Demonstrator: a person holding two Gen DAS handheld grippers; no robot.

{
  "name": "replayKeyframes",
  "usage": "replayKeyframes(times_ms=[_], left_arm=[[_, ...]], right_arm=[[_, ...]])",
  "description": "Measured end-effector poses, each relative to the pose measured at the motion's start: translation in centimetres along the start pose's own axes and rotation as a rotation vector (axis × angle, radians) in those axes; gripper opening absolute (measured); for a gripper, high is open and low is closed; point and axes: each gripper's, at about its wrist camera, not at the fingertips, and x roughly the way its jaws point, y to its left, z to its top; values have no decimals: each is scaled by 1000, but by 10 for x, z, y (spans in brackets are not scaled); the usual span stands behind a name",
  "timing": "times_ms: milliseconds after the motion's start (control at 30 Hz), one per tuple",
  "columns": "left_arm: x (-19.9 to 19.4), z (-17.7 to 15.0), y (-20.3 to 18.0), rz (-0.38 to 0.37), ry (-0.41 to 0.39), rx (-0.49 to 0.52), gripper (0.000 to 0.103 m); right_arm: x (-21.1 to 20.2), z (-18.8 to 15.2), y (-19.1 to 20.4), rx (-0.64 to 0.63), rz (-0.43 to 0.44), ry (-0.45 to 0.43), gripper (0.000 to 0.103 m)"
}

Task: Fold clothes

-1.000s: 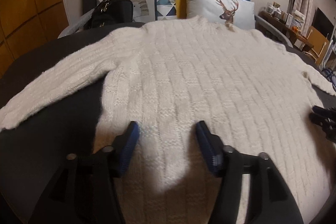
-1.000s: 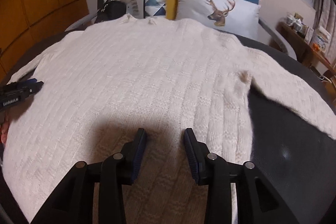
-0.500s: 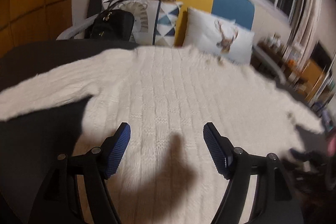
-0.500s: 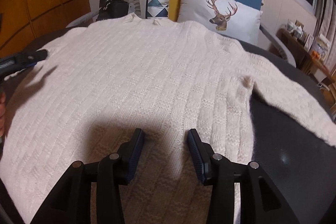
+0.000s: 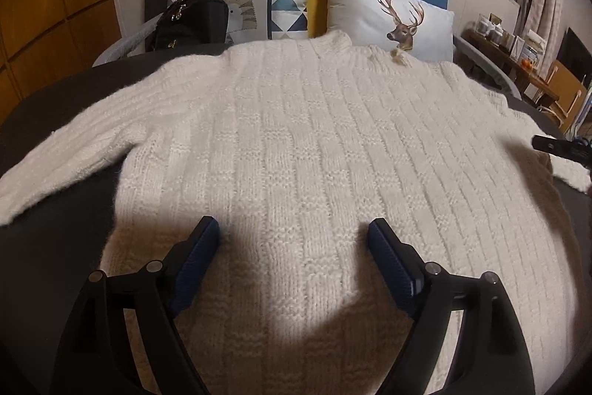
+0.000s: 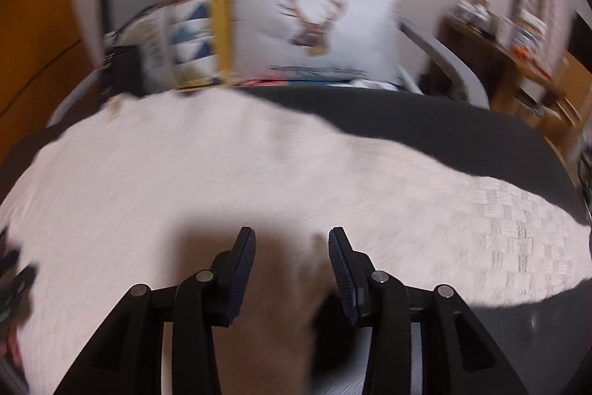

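A cream knitted sweater [image 5: 314,136] lies flat, front side down or up I cannot tell, on a dark round table [image 5: 55,247], sleeves spread to both sides. My left gripper [image 5: 292,223] hovers over its lower left part, jaws opening wide with nothing between them. The right gripper [image 6: 291,232] hangs over the sweater [image 6: 222,173] near where the right sleeve joins the body; this view is blurred. Its jaws stand apart, closing slightly, and the pads press on nothing. The right gripper's tip [image 5: 558,149] also shows at the right edge of the left wrist view.
Behind the table stands a grey, yellow and blue sofa with a deer pillow [image 5: 388,17], a patterned pillow [image 5: 273,2] and a black bag [image 5: 192,21]. A cluttered wooden side table [image 5: 518,50] is at the far right. Bare dark tabletop [image 6: 407,121] lies beyond the right sleeve.
The right gripper has swept to the right, from the sweater's middle to its right sleeve side. The left gripper's jaws have spread wider, and it shifted slightly.
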Motion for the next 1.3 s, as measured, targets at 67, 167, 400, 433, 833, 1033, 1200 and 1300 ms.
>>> replayKeyframes(times_ms=[67,167,400,433,833,1033,1200,1300], left_arm=[[2,0,0,-4,-1,-1,87],[5,2,-1,-13,1,4,91],[10,5,-1,-15,1,7,94],[10,5,-1,-16,0,6,94],[14,5,2,-20,-15,-4,94],[14,5,3,-23,-18,-7,94],[14,5,2,-16,-17,-2,94],[13,6,1,-10,-15,2,94]], right_arm=[[18,-2,-16,8,-48,32,43],[16,5,-17,-15,-57,39,43],[12,63,74,-295,10,-117,41],[24,72,86,-322,29,-107,40],[103,95,88,-168,-18,-91,33],[77,96,75,-113,88,-63,35],[33,53,78,-157,101,-37,36],[26,20,88,-249,37,-21,35]])
